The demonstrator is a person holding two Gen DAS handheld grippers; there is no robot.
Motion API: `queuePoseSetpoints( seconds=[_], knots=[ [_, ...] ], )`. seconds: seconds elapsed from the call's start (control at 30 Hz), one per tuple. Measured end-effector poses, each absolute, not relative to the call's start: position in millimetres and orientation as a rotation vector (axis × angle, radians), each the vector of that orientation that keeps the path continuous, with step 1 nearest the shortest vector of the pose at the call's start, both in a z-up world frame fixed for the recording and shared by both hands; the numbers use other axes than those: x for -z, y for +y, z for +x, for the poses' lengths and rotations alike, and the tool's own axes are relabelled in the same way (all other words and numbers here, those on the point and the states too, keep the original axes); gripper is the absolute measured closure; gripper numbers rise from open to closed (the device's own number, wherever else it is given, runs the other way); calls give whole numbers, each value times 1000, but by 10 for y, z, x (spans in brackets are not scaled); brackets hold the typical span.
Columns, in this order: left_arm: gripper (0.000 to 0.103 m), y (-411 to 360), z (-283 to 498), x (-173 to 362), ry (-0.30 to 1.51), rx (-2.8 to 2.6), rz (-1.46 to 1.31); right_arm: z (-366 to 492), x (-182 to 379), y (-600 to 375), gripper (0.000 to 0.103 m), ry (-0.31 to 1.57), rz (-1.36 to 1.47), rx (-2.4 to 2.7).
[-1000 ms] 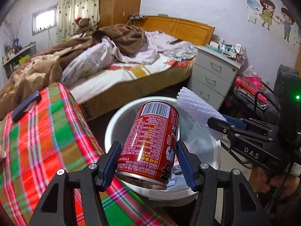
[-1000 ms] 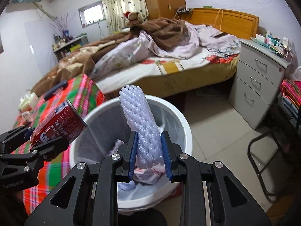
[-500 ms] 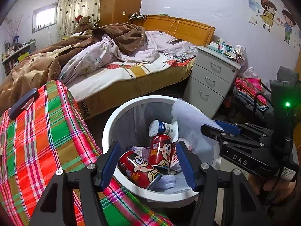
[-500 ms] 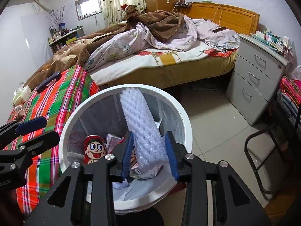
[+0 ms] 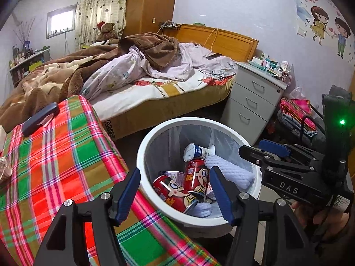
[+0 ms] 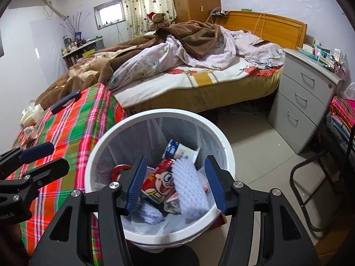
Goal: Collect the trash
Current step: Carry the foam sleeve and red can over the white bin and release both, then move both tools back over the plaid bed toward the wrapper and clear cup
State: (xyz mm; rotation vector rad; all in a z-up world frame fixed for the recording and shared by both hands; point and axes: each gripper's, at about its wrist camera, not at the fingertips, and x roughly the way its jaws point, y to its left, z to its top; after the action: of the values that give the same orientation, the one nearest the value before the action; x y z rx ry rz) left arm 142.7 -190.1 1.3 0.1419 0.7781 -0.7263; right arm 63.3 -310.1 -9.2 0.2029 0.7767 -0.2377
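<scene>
Both tongs spread apart and holding nothing, poised over the white bin (image 5: 142, 155) (image 6: 224, 146)

In the left wrist view: left gripper (image 5: 175, 194) at the bottom centre, blue pads wide apart, framing the bin's near rim. Inside the bin, lower centre of the frame: a red cartoon can (image 5: 174, 190) lying on its side, a second red can (image 5: 197, 175) standing tilted behind it, a white bottle (image 5: 196, 151) further back, a white foam net sleeve (image 5: 228, 170) lying to the right of the cans. Right gripper (image 5: 255, 149) at the right of the frame, seen from the side, jaws apart, just above the bin's right rim.

In the right wrist view: right gripper (image 6: 176, 184) at the bottom centre, pads apart, directly above the open bin. Foam sleeve (image 6: 190, 188) resting on the trash between the pads but touched by neither, beside the cartoon can (image 6: 160, 181), with the white bottle (image 6: 179, 150) behind. Left gripper (image 6: 44, 159) at the left edge, jaws apart, over a plaid cloth (image 6: 73, 122).

Plaid cloth (image 5: 55, 150) filling the lower left, touching the bin's left side. Bed (image 5: 155, 84) with rumpled blankets across the upper middle, grey drawer unit (image 5: 255, 97) at right of centre
</scene>
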Motion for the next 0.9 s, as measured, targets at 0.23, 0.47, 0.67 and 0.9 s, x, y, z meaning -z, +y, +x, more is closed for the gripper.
queuePoseSetpoints(
  seconds=[0.23,0.47,0.67,0.9],
  knots=[
    [39,-1618,1371,-120,748,688,115,665,6,-2913,47,749,187,206],
    [39,-1264,1311,-223,719,643,87,694,-80,-2688,47,718,167,164],
    [39,-959,1290,-275,703,600,62,757,-119,-2472,47,701,148,122],
    [39,-597,1300,-276,700,539,31,799,-141,-2223,47,693,123,67]
  ],
)
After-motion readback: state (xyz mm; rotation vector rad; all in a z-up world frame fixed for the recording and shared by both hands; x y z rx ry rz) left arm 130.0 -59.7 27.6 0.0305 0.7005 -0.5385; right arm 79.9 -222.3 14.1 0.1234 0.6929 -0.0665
